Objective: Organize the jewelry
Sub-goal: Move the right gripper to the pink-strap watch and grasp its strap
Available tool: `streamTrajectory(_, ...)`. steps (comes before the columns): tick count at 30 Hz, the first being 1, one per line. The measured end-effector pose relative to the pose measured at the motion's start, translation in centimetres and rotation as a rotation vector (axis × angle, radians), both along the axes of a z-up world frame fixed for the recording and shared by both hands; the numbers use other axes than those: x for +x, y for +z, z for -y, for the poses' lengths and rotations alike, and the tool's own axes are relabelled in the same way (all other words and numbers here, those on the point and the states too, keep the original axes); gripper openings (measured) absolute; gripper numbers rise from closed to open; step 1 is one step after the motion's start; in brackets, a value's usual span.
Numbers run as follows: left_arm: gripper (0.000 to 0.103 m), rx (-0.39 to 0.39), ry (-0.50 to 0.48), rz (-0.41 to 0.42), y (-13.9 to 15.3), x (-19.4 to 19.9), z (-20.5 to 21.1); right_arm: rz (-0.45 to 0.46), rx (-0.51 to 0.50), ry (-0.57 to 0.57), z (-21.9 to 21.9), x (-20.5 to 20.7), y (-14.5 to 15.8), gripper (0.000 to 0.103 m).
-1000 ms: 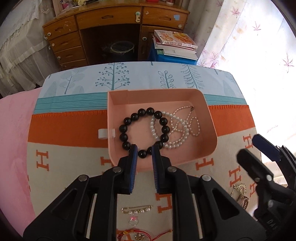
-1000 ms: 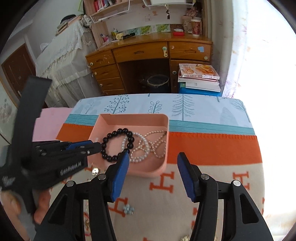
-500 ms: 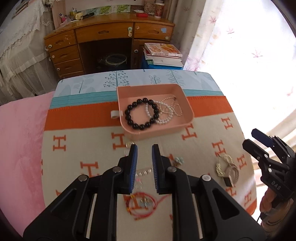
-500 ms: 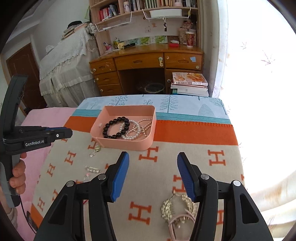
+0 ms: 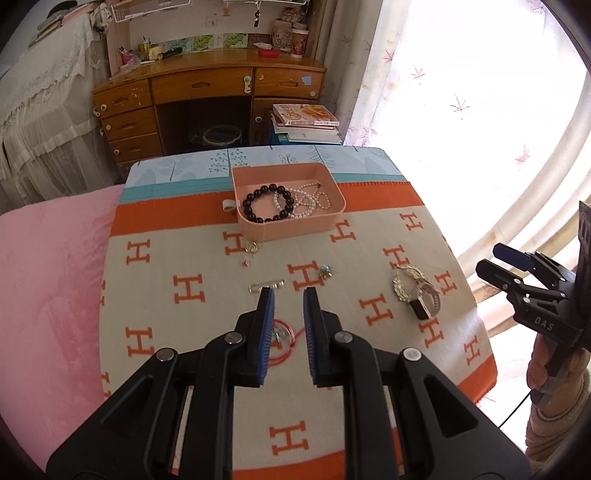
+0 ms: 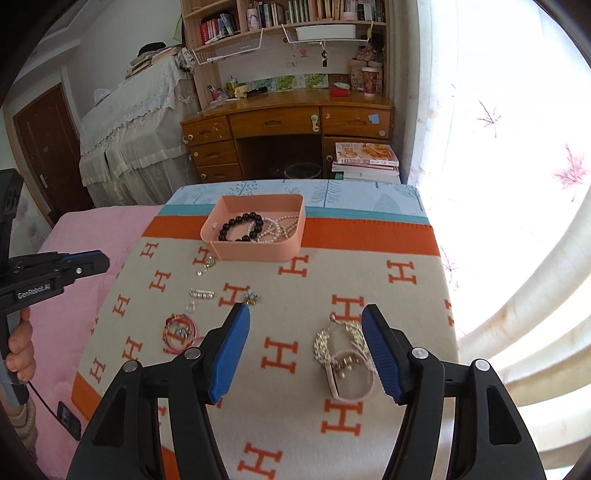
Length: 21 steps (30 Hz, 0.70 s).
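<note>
orange-patterned blanket over the bed, pink tray at its far end with long side across, beads inside, left gripper shut and empty, right gripper opening, empty

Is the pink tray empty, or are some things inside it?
Not empty. The pink tray holds a black bead bracelet and pearl strands.

A home bedroom. A wooden writing desk with drawers stands against the far wall, a bookshelf packed with books above it, and a stack of magazines on the floor beside it. A lace cover drapes furniture at the left, next to a brown door. Flower-printed curtains hang at the bright window. A pink bedspread and an orange-patterned blanket cover the bed.
</note>
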<state>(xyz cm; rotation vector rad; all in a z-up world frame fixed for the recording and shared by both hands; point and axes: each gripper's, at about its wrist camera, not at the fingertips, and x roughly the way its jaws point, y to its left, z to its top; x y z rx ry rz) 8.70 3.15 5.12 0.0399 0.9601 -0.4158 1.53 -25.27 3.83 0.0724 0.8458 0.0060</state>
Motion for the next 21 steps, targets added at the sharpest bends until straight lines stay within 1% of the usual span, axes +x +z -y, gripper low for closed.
streamTrajectory(2,0.013,-0.001,0.003,0.004,0.5,-1.3,-0.5,-0.007,-0.001,-0.005,0.2,-0.7,0.4,0.064)
streamTrajectory(6,0.013,0.025,0.017,0.014,1.7,-3.0,-1.5,-0.033,0.02,-0.002,0.1,-2.8,1.2,0.064)
streamTrajectory(9,0.013,0.03,0.03,0.009,2.6,-3.2,-2.1,-0.046,0.021,0.019,-0.4,-3.7,1.9,0.064)
streamTrajectory(13,0.013,0.048,0.038,0.033,3.8,-3.5,-2.6,-0.069,0.014,0.052,-1.0,-4.1,2.5,0.06)
streamTrajectory(14,0.013,0.052,0.034,0.037,3.8,-3.5,-2.6,-0.075,0.015,0.057,-1.1,-4.1,2.5,0.057)
streamTrajectory(15,0.013,0.059,0.032,0.037,3.7,-3.2,-2.5,-0.083,0.011,0.061,-1.2,-4.2,2.2,0.049)
streamTrajectory(16,0.013,0.07,0.031,0.034,3.4,-2.9,-2.4,-0.092,0.008,0.061,-1.2,-3.8,1.9,0.045)
streamTrajectory(17,0.013,0.076,0.029,0.029,3.1,-2.7,-2.3,-0.105,0.008,0.062,-1.1,-3.4,1.4,0.036)
streamTrajectory(18,0.013,0.08,0.025,0.022,2.7,-2.4,-2.2,-0.127,0.014,0.058,-1.0,-3.3,0.7,0.032)
streamTrajectory(21,0.013,0.086,0.005,-0.013,1.0,-1.4,-1.8,-0.177,0.031,0.039,-0.7,-2.4,-1.3,0.031)
